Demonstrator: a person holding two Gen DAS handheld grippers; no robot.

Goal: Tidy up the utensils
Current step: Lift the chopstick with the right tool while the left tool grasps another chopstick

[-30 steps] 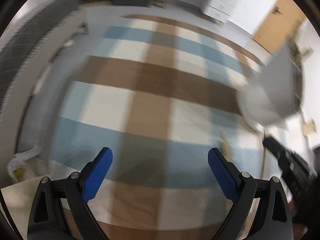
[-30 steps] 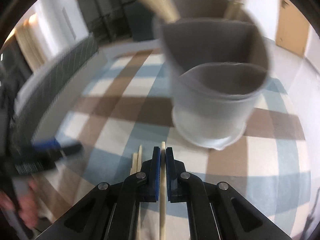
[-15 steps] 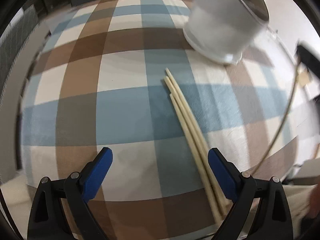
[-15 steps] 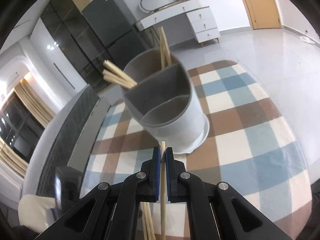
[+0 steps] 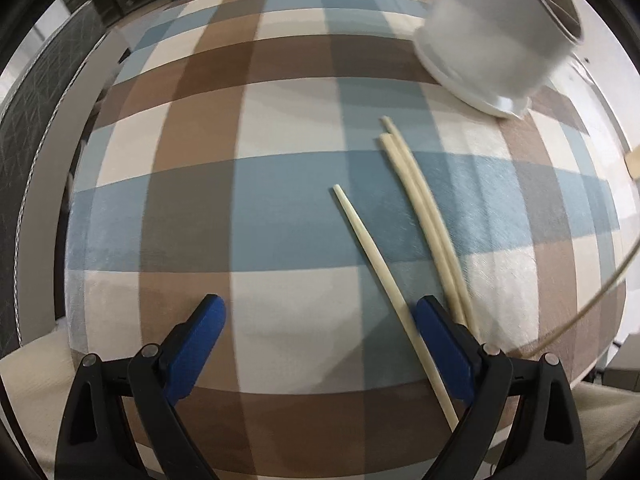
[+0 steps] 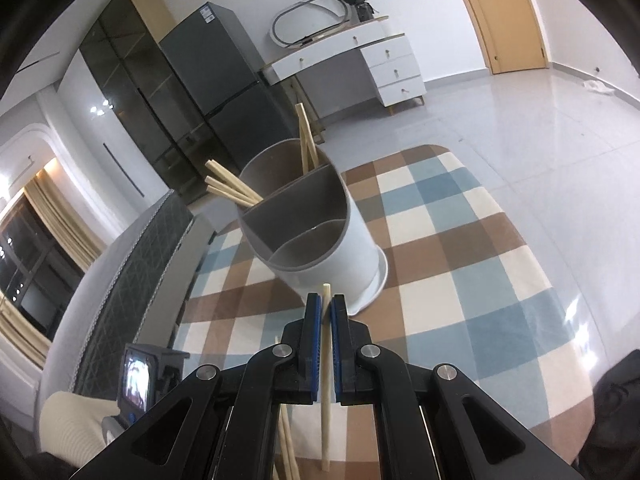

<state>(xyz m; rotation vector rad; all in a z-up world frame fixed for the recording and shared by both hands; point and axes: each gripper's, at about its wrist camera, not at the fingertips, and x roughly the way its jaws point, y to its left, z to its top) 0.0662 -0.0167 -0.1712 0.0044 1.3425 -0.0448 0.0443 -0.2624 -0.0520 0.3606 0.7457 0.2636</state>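
Note:
A white utensil holder (image 6: 316, 232) with grey dividers stands on the checked tablecloth (image 6: 460, 280); several chopsticks (image 6: 230, 188) stick out of its far compartments. My right gripper (image 6: 326, 308) is shut on one pale chopstick (image 6: 326, 380), held above the table just in front of the holder. My left gripper (image 5: 320, 320) is open and empty, low over the cloth. Three chopsticks (image 5: 424, 216) lie on the cloth there; one (image 5: 384, 280) runs under my right finger (image 5: 440, 344). The holder (image 5: 496, 36) is at the upper right.
The round table's edge (image 5: 72, 184) curves at the left, beside a dark quilted seat (image 5: 24, 92). A gloved hand with the other gripper (image 6: 100, 400) shows at the lower left of the right wrist view. A fridge, a desk and a door stand far behind.
My right gripper has lifted the chopstick up and back from the holder. My left gripper has swung toward the table and moved in over the loose chopsticks; one now lies apart from the pair.

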